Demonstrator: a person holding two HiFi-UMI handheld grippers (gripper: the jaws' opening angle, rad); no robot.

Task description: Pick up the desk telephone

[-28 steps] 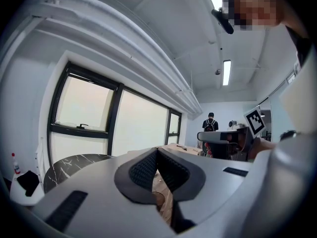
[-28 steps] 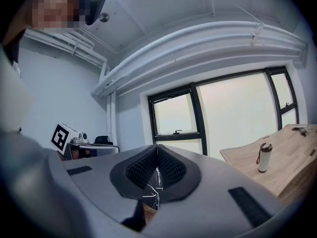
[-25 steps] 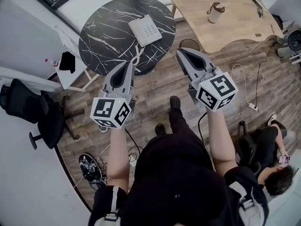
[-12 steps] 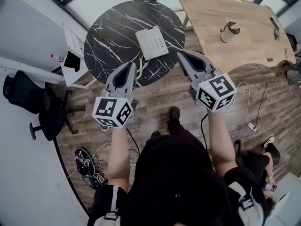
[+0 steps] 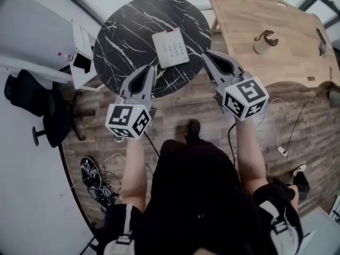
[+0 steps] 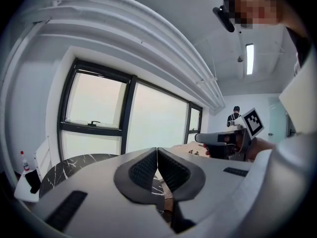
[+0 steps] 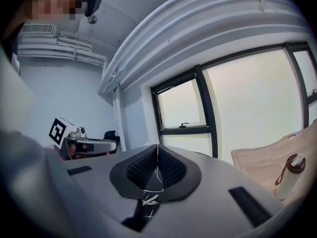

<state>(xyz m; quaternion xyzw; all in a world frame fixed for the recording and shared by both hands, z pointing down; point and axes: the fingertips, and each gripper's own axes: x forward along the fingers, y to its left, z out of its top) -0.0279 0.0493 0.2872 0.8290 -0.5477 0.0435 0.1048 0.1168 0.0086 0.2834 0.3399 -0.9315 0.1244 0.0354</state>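
Head view: nothing lifted yet. Phone [image 5: 170,47] flat on round table [image 5: 127,36], untouched, just ahead of left gripper [image 5: 150,69] and right gripper [image 5: 207,56], both clenched empty. Left: reach, open, grasp, lift.

Daylight is admitted through the tall windows [image 6: 99,120], which are blown out to featureless cream in both gripper views. A ceiling strip light [image 6: 249,58] is clipped to white. The head view is lit brightly and evenly; only soft shadow is cast on the wooden floor [image 5: 183,105] beside the round marble bench [image 5: 127,41]. Straight ceiling pipes [image 7: 198,38] are bowed into arcs by wide-angle distortion, and the corners are vignetted to black. The left gripper [image 6: 157,151] and right gripper [image 7: 158,150] are evenly lit, without glare.
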